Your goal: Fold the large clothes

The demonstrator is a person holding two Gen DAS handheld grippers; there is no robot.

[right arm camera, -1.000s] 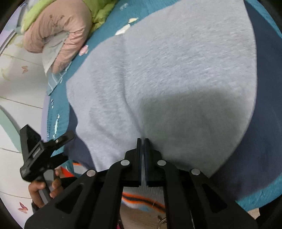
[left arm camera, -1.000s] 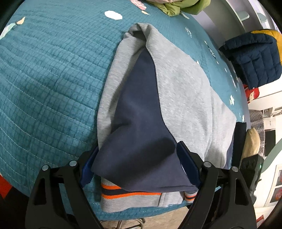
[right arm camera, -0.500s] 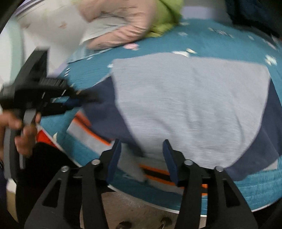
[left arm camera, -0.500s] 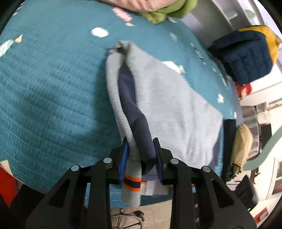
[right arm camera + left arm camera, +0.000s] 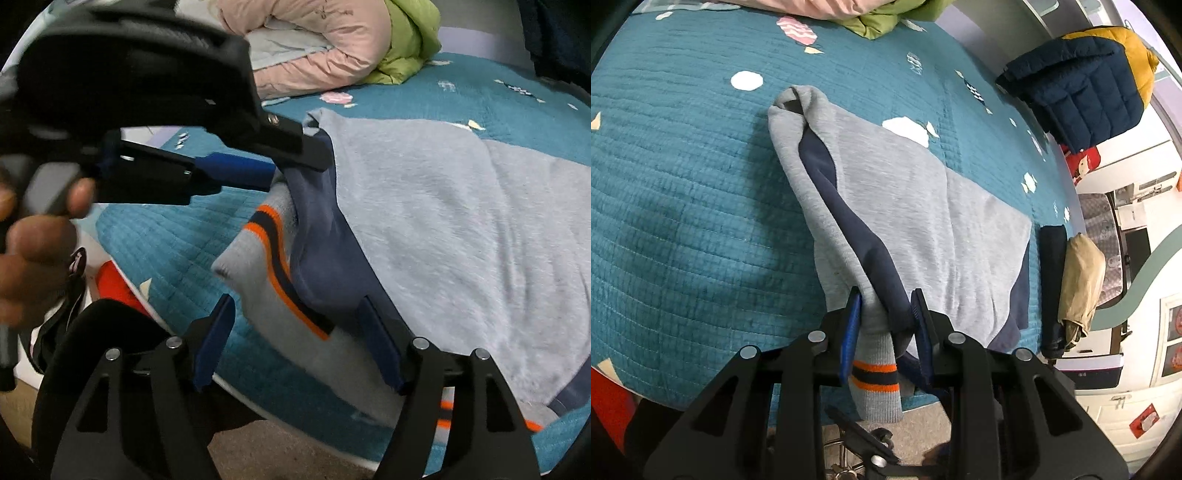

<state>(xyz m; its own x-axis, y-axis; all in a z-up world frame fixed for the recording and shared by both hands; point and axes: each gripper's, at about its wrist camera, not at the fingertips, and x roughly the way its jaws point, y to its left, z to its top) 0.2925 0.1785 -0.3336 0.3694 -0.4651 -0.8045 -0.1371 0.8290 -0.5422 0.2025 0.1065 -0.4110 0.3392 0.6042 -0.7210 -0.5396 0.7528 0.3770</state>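
A grey and navy sweatshirt [image 5: 923, 206] lies folded on the teal quilt [image 5: 683, 192], also in the right wrist view [image 5: 461, 221]. Its sleeve, with an orange and navy striped cuff [image 5: 875, 373], runs along the left edge. My left gripper [image 5: 884, 314] is shut on the sleeve just above the cuff, at the near edge of the bed. In the right wrist view the left gripper [image 5: 280, 162] holds the sleeve up. My right gripper [image 5: 299, 336] is open, its jaws astride the striped cuff [image 5: 273, 266], not closed on it.
A pink jacket [image 5: 332, 48] and a green garment [image 5: 410, 48] lie at the far side of the bed. A navy and yellow puffer jacket [image 5: 1082, 81] sits at the right. Folded dark and tan items [image 5: 1078, 280] lie by the right edge. The floor [image 5: 923, 424] shows below.
My left gripper closed on the sleeve and gathered it into a narrow strip. My right gripper let go of the grey fabric, opened, and moved left to the striped cuff.
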